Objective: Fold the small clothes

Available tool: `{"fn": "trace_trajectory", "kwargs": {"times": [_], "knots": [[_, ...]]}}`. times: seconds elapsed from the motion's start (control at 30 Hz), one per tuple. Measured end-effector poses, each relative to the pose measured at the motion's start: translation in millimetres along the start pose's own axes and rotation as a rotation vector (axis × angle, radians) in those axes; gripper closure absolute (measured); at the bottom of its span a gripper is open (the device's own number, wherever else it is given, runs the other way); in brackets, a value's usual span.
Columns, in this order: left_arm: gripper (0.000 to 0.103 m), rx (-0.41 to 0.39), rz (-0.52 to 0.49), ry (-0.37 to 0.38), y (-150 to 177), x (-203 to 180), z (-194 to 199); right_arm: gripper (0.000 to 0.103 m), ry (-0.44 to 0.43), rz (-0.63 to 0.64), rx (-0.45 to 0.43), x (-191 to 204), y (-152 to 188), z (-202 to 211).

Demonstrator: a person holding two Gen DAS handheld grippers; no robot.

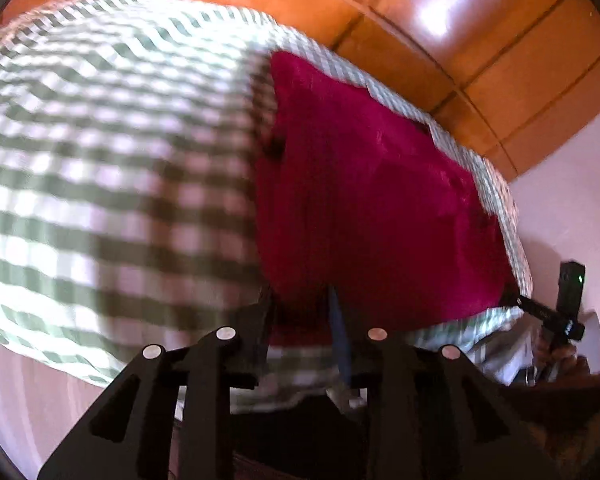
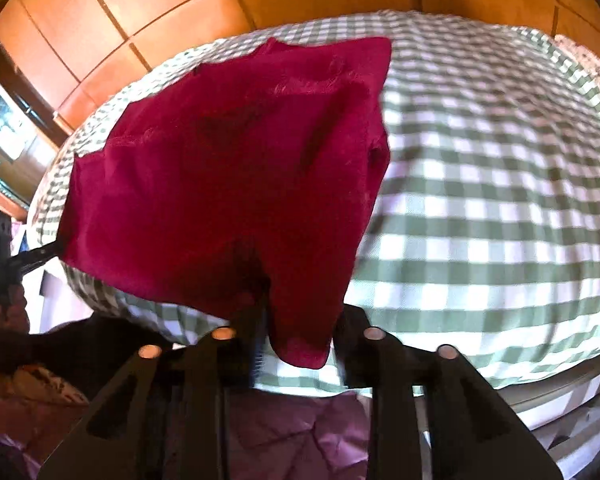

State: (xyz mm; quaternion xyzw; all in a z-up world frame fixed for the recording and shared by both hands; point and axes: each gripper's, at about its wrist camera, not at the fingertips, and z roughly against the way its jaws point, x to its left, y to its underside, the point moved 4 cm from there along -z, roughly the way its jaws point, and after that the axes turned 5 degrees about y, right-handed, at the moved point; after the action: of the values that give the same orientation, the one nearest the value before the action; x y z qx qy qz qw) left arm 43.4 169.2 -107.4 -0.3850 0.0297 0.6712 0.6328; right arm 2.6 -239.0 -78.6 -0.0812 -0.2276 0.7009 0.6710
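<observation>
Evidently both grippers pinch the soft crimson velvety garment (image 2: 228,168) by its near corners: the left gripper (image 1: 300,312) and the right gripper (image 2: 296,336) each have fingers clenched on fabric, holding it stretched above the green-and-white checked cloth (image 1: 100,168) on the bed. With such shallow bites, the plush, limp cloth could slip free, spoiling the fold.

left gripper (image 1: 300,312): angled downward, jaws pinched on a fold of cloth | right gripper (image 2: 298,340): angled steeply downward, jaws clamped on a cloth corner | hand (image 1: 556,356): wrapped round the right gripper's handle
</observation>
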Motion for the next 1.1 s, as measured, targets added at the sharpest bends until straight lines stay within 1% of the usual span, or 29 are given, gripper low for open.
{"fn": "trace_trajectory", "kwargs": {"times": [0.07,0.13,0.2,0.23,0.27,0.37,0.4,0.43,0.47,0.5,0.53,0.57,0.63,0.7,0.73,0.77,0.83,0.97,1.03,1.1], "knots": [[0.073,-0.041,0.000,-0.004,-17,3,4,0.059,0.023,-0.018,-0.056,-5,-17,3],[0.070,-0.081,-0.019,-0.020,-35,4,4,0.059,0.052,-0.026,-0.097,-8,-32,1],[0.062,-0.107,-0.037,-0.024,-52,2,-1,0.059,0.078,-0.033,-0.126,-10,-49,-7],[0.055,-0.118,-0.053,-0.030,-61,0,-5,0.058,0.087,-0.041,-0.132,-12,-57,-14],[0.053,-0.124,-0.063,-0.034,-67,-1,-8,0.058,0.087,-0.043,-0.132,-11,-62,-18],[0.052,-0.132,-0.098,-0.026,-86,-10,-19,0.059,0.103,-0.034,-0.120,-11,-73,-37],[0.053,-0.128,-0.109,-0.025,-90,-12,-24,0.064,0.105,-0.035,-0.119,-10,-74,-39],[0.058,-0.110,-0.115,-0.024,-93,-13,-32,0.069,0.111,-0.033,-0.121,-9,-76,-39],[0.075,-0.096,-0.116,-0.017,-95,-13,-37,0.079,0.120,-0.029,-0.126,-11,-77,-38],[0.077,-0.084,-0.122,-0.020,-96,-13,-42,0.090,0.122,-0.026,-0.131,-11,-76,-35],[0.077,-0.084,-0.128,-0.026,-97,-15,-43,0.093,0.120,-0.025,-0.131,-11,-75,-33],[0.077,-0.080,-0.124,-0.029,-96,-14,-46,0.094,0.117,-0.022,-0.130,-12,-73,-31],[0.077,-0.069,-0.085,-0.005,-95,-8,-47,0.096,0.118,-0.015,-0.132,-11,-70,-26],[0.079,-0.079,-0.060,0.001,-93,-5,-45,0.097,0.125,-0.006,-0.142,-10,-68,-23],[0.091,-0.087,-0.066,0.000,-92,-5,-43,0.097,0.131,-0.001,-0.148,-8,-69,-22],[0.095,-0.087,-0.077,0.000,-91,-6,-42,0.097,0.134,0.001,-0.152,-7,-69,-22],[0.096,-0.096,-0.103,-0.008,-88,-11,-38,0.097,0.140,0.004,-0.155,-5,-71,-20],[0.097,-0.155,-0.138,0.012,-93,-27,-17,0.097,0.140,0.031,-0.192,1,-77,1],[0.097,-0.188,-0.138,0.032,-101,-35,-5,0.097,0.141,0.039,-0.219,4,-81,16],[0.097,-0.232,-0.156,0.035,-115,-45,6,0.097,0.135,0.037,-0.259,6,-89,31]]}}
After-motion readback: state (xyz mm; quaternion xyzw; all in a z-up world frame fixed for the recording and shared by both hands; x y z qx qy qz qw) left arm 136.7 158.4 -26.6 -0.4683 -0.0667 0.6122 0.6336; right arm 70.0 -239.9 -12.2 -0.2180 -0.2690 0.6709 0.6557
